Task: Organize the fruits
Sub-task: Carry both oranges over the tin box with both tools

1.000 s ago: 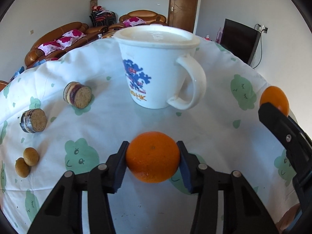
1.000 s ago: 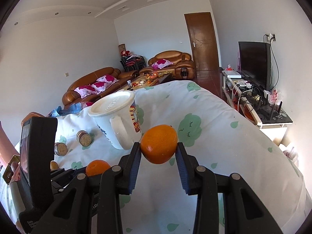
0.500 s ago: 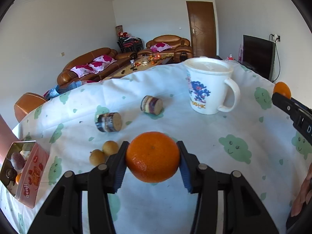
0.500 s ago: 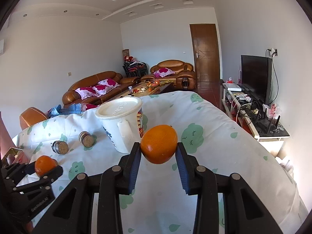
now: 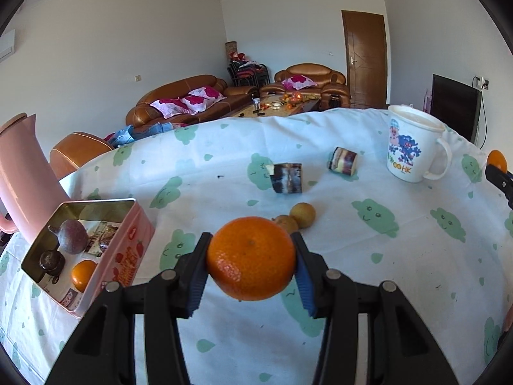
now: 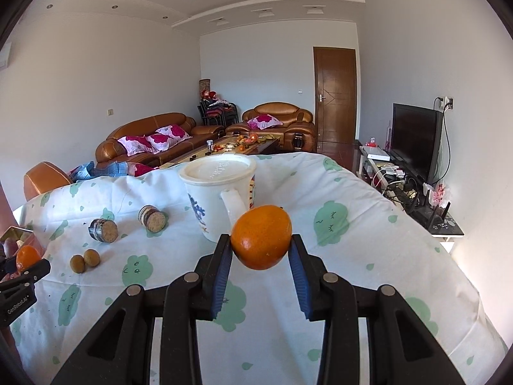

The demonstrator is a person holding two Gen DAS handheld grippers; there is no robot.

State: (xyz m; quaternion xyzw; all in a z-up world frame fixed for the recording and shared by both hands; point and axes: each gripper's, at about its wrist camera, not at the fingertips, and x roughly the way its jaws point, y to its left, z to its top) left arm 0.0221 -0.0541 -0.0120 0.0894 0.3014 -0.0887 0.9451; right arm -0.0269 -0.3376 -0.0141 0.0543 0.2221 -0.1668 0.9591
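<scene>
While each claw pinches one, the oranges (image 5: 250,258) (image 6: 261,236) look glossy, dimpled, unpeeled.

A lidded white mug (image 6: 221,199) stands on a cloud-print cloth (image 6: 352,224); brown sofas (image 6: 150,141) line the far wall, television (image 6: 415,142) right.

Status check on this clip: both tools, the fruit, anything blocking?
Left tool shut on orange. Right tool shut on second orange. Pink tin open, fruit inside. Nothing blocking.
</scene>
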